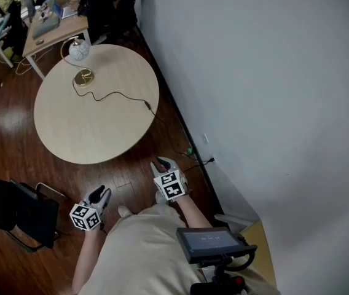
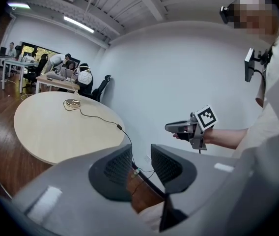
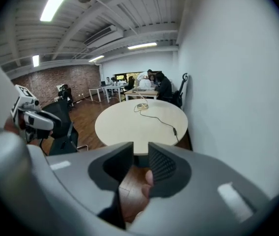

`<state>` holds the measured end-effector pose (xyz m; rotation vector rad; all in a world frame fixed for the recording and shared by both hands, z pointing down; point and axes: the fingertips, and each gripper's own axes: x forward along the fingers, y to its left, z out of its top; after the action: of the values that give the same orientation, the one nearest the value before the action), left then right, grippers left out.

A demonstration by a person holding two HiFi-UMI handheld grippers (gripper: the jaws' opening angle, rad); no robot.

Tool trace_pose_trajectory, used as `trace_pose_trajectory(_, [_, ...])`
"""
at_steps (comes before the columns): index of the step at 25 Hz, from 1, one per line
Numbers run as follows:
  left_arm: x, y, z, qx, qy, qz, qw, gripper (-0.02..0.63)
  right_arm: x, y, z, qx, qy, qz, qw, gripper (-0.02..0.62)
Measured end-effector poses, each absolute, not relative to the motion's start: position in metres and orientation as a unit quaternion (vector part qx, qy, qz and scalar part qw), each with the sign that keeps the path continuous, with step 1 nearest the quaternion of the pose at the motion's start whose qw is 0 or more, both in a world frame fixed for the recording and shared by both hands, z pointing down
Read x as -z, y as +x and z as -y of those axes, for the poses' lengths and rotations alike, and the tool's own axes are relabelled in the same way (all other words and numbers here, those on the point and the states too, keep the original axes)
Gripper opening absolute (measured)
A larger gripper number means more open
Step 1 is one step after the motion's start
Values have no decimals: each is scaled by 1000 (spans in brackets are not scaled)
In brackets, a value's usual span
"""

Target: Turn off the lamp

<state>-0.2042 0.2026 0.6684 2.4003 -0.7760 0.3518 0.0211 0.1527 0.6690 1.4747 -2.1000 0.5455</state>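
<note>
The lamp (image 1: 79, 53) has a white globe shade on a gold arc and a round gold base (image 1: 83, 77). It stands at the far side of a round light-wood table (image 1: 88, 134). Its black cord (image 1: 122, 94) runs across the top to an inline switch (image 1: 148, 106) near the table's right edge. My left gripper (image 1: 102, 193) and right gripper (image 1: 160, 163) hang close to my body over the floor, well short of the table. Both are open with nothing between the jaws. The lamp (image 2: 84, 76) and the switch (image 3: 174, 130) also show in the gripper views.
A white wall (image 1: 254, 72) runs along the right, with the cord trailing to a plug (image 1: 190, 150) at its foot. A black chair (image 1: 15, 211) stands at my left. Desks with seated people (image 1: 45, 11) fill the far corner. Dark wood floor (image 1: 137, 171) lies between me and the table.
</note>
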Motion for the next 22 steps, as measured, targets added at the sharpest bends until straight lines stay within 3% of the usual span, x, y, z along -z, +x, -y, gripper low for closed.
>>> trace_pose_trajectory(6, [-686,-203,-207,-135,896,284,315,100,-686,50,-169,-250,572,743,240,85])
trace_pose_trajectory(8, [-689,-201,-203,-134,895,283,318,98,-685,56,-164,-231,575,742,257,6])
trace_pose_trajectory(12, [-691,-190,-197,-133,895,272,327,92,-681,56,-154,-193,566,751,282,6])
trace_pose_trajectory(22, [-692,-156,-209,-158,905,231,319,84,-686,54,-155,-196,565,757,264,5])
